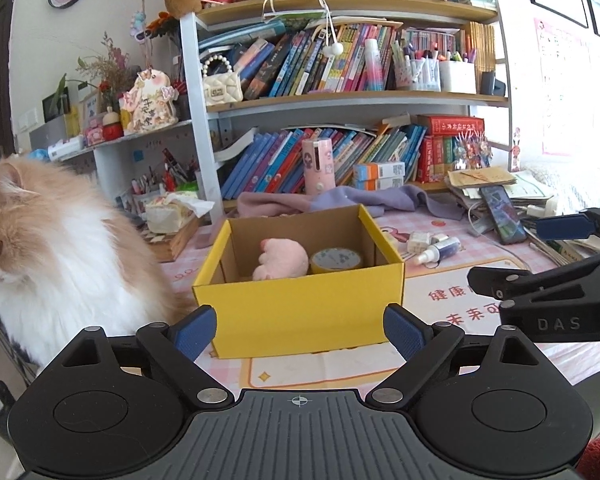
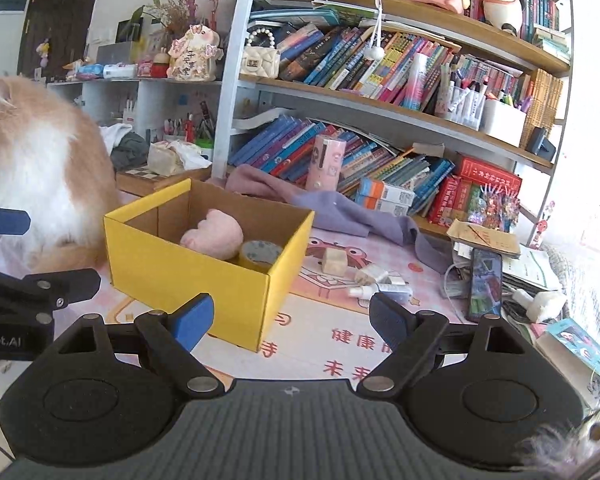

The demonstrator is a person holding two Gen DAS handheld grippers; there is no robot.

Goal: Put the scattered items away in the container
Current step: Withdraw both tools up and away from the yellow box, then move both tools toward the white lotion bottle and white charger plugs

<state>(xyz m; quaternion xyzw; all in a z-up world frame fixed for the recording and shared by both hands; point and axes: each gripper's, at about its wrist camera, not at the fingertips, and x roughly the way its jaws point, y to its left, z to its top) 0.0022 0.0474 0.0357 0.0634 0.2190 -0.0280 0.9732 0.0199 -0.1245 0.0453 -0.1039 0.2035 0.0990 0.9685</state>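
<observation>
Left gripper (image 1: 299,334) agape, yellow box (image 1: 300,304) lengthwise, seemingly

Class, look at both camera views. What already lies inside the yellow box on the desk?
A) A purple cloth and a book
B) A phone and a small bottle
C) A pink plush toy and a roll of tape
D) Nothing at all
C: inside the yellow box a pink plush toy lies beside a roll of tape.
</observation>
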